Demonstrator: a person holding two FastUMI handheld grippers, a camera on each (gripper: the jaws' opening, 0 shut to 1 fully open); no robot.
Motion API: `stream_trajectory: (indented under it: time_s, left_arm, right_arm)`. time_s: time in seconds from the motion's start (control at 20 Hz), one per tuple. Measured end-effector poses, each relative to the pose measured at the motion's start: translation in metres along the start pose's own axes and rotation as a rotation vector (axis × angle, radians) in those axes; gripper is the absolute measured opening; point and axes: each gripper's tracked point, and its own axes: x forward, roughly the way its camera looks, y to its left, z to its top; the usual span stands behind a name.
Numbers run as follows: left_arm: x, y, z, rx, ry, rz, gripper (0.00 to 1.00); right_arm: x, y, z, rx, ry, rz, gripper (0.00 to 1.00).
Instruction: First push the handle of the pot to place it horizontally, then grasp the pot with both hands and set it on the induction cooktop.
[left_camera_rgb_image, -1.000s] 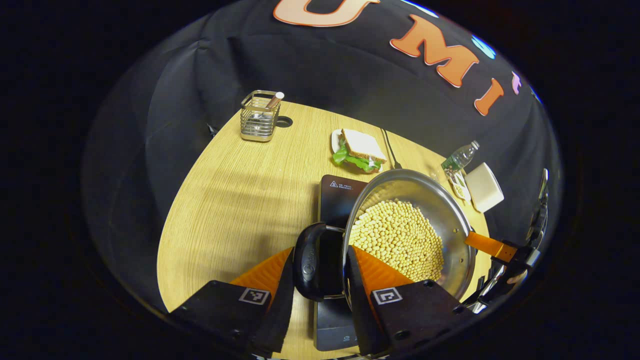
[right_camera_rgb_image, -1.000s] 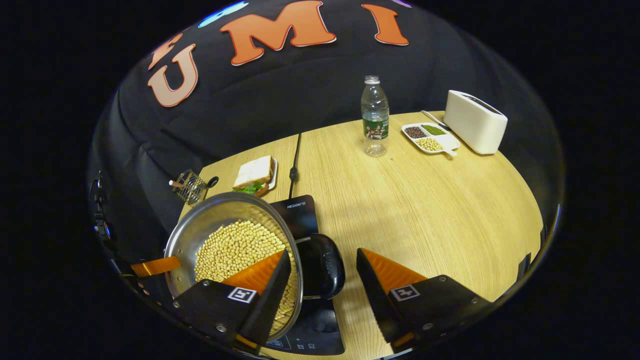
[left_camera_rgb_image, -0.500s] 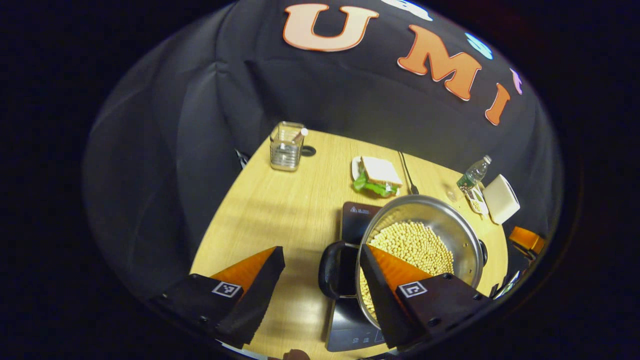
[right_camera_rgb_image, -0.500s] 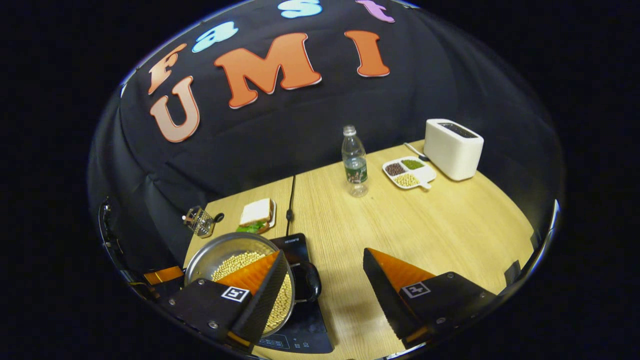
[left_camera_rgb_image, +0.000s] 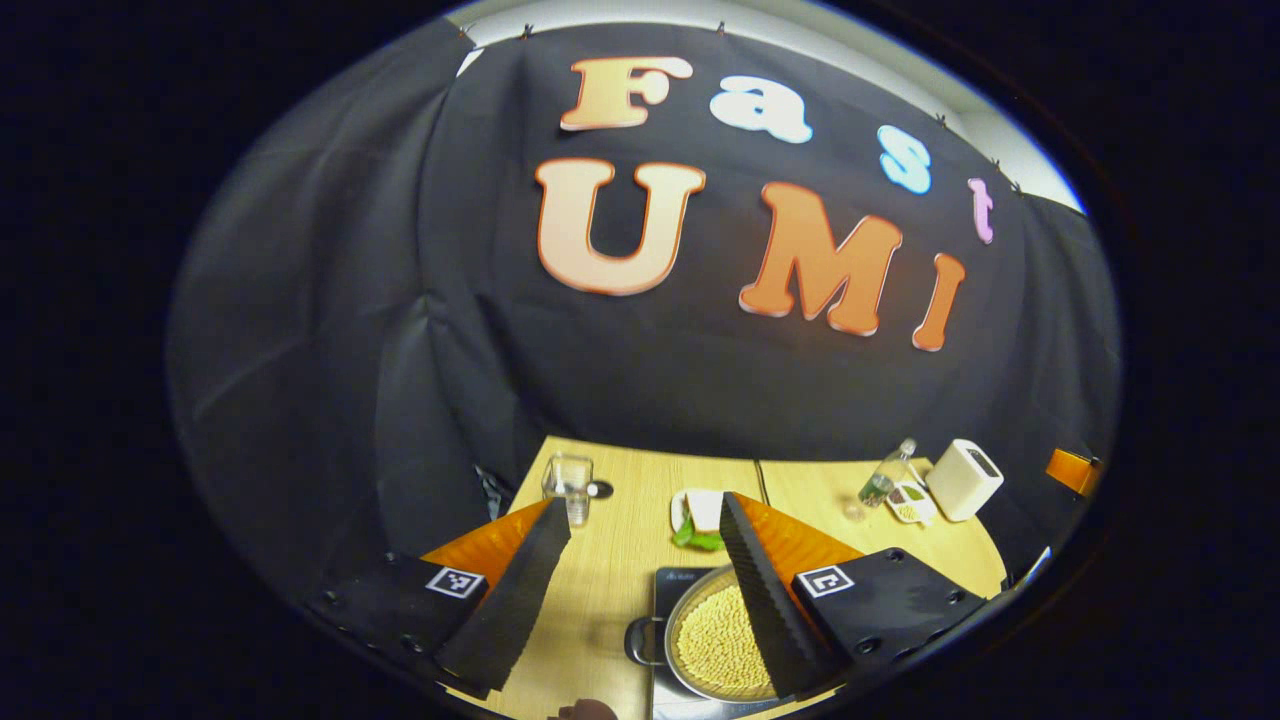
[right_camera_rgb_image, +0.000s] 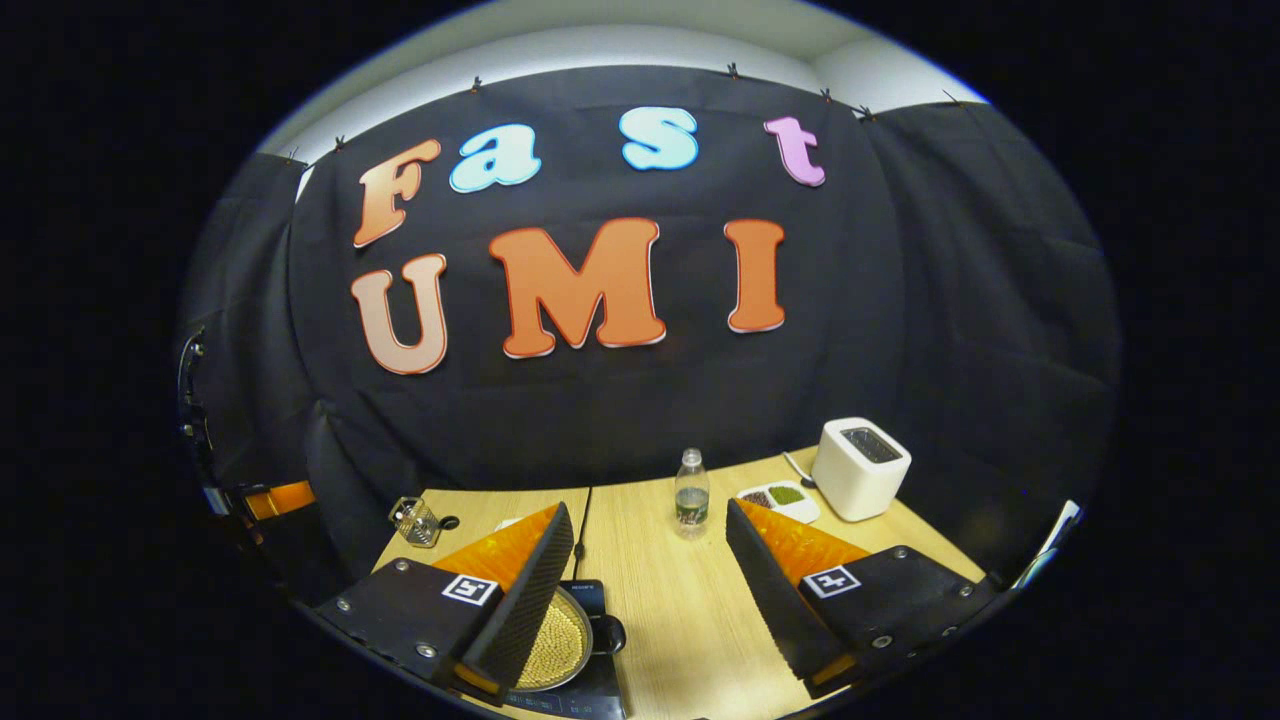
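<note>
Colours and patterns across the booth table

Pale yellow-tan wood grain on the table; silver steel on the pot, heaped with cream-yellow beans; black on its side handle and on the induction cooktop. White toaster; clear bottle with a dark green label; white divided dish holding dark brown and green heaps. White bread over green lettuce on the sandwich. Shiny wire-grid holder. Black-and-white square markers on the left gripper and right gripper.
</note>
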Motion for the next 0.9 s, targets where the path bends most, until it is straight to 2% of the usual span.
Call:
stream_trajectory:
  time_s: [0.4,0.65,0.9]
  left_arm:
    - [-0.094,-0.010,0.148,0.029,-0.242,-0.024,0.97]
    - [-0.139,-0.005,0.193,0.028,-0.328,-0.023,0.97]
    - [-0.155,-0.002,0.197,0.030,-0.364,0.000,0.98]
  right_arm:
    - [-0.076,0.004,0.123,0.027,-0.225,0.017,0.95]
    - [-0.099,0.007,0.144,-0.014,-0.271,0.018,0.95]
    - [-0.106,0.014,0.149,-0.034,-0.289,0.030,0.95]
